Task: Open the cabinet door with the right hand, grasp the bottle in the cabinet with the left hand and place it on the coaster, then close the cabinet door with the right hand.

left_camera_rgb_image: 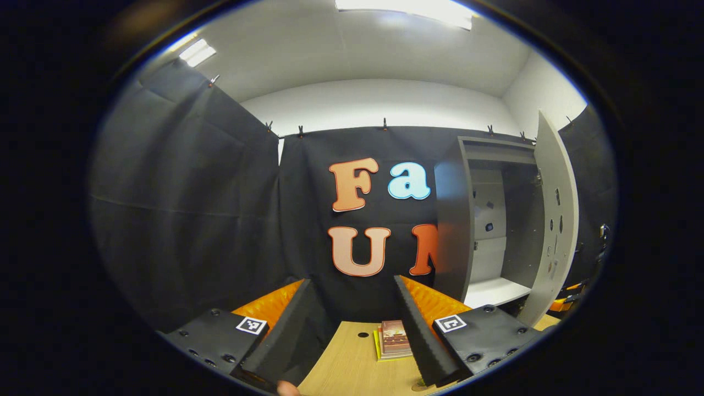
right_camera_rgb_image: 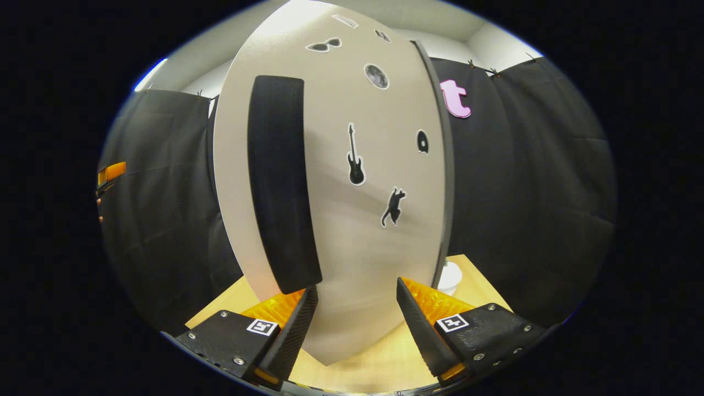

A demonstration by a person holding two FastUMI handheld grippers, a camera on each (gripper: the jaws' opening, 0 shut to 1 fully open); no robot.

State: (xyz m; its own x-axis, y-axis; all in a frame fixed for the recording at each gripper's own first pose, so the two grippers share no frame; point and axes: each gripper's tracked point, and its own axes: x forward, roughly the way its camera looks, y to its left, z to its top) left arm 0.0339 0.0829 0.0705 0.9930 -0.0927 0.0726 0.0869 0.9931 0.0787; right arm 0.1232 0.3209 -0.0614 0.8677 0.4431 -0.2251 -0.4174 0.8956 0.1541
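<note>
Cabinet door: swung wide open, outer face right ahead of the right gripper, black handle up and to the left.
Right fingers: apart, clamped on nothing.
Left gripper: fingers apart too, empty, hanging back from the cabinet.
Bottle: can't say for sure, maybe that white thing on the table past the door's edge.
Step, best guess: closing the door.
How to: press flat on the panel near the handle side – slow, steady swing, no slam.
Watch out: left gripper out of the door's path.
</note>
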